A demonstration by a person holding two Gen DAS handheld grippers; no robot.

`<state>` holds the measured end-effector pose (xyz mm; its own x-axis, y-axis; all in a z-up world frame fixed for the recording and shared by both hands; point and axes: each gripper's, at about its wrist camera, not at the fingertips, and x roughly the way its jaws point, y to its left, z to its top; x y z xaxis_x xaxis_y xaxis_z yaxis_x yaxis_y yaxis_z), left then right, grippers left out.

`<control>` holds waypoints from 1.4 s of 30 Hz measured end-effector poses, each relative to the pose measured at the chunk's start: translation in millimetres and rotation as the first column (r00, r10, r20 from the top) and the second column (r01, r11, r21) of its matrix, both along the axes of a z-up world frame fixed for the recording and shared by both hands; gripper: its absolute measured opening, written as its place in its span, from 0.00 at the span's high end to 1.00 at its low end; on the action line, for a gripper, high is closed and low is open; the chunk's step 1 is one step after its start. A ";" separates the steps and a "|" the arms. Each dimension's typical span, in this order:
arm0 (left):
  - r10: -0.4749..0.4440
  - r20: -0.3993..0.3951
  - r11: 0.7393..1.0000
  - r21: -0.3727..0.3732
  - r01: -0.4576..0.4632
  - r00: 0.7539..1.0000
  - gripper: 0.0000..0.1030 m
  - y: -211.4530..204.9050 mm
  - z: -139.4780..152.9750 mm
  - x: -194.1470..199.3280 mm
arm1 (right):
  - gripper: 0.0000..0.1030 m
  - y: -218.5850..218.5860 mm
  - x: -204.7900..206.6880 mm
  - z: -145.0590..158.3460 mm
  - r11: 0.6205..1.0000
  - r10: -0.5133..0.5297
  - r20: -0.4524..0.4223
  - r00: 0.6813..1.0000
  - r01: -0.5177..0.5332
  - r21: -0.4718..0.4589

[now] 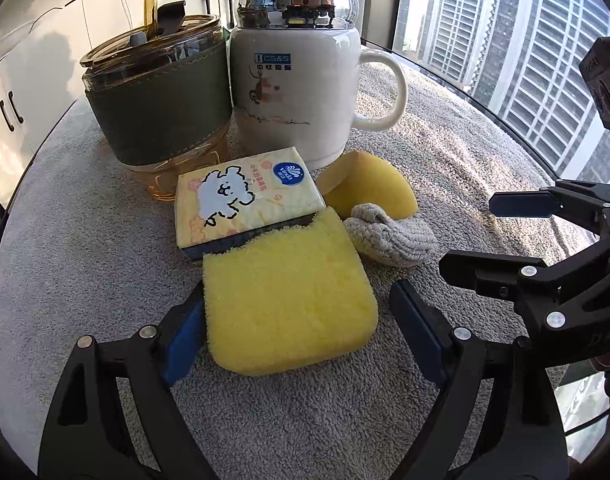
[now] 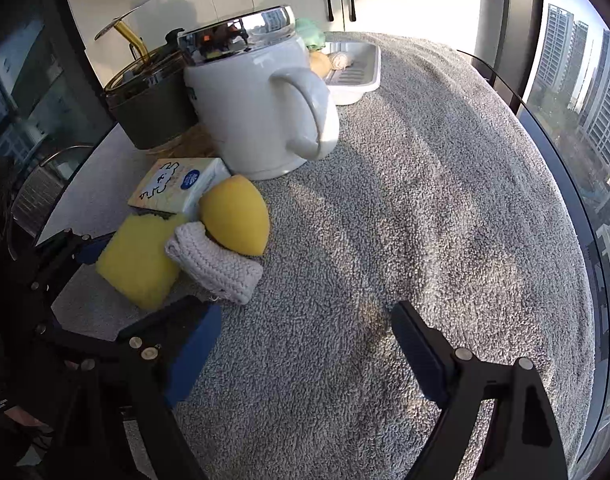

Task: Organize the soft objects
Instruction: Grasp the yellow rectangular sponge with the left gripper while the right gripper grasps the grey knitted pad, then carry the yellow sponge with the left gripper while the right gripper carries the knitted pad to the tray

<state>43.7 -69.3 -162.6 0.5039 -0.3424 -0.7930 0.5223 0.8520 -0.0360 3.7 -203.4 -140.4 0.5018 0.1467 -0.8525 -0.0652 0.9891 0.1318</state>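
Left gripper (image 1: 295, 326) jaws apart, straddling the yellow sponge (image 1: 289, 296); the left blue pad (image 1: 185, 340) looks to touch the sponge's edge, the right pad stands clear of it. Right gripper (image 2: 305, 354) jaws apart over bare grey towel (image 2: 405, 220) covering the worktop, holding nothing; in the left wrist view it enters from 3 o'clock. In that view the sponge lies flat on the towel, and its far edge overlaps a dark blue layer beneath the tissue pack (image 1: 245, 200). The tissue pack, printed with a white cartoon dog, sits at 11 o'clock of the sponge, tilted up on that layer. At 2 o'clock of the sponge lies a knitted off-white cloth (image 1: 389, 240), bunched, touching the sponge's corner. Just behind the cloth is a yellow egg-shaped sponge (image 1: 371, 188), touching the cloth. Farther, at 12 o'clock, stands a white mug (image 1: 301, 92) with a chrome lid, handle toward 3 o'clock. To its left, touching or nearly so, is an amber glass cup (image 1: 157, 112) with a dark green sleeve and a straw. In the right wrist view, farthest back behind the mug, a white tray (image 2: 357, 76) holds small pale items, too small to identify.
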 end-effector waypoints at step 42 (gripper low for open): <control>0.166 0.023 0.982 -0.097 -0.163 0.986 0.40 88.2 28.1 -11.6 | 0.73 70.8 8.3 3.0 0.978 0.207 0.079 0.975 -0.209 0.024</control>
<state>32.1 18.9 -134.5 0.5834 -0.3255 -0.7441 0.3772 0.9200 -0.1067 12.1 -132.6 -137.4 0.5203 0.2810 -0.8064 -0.2800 0.9482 0.1498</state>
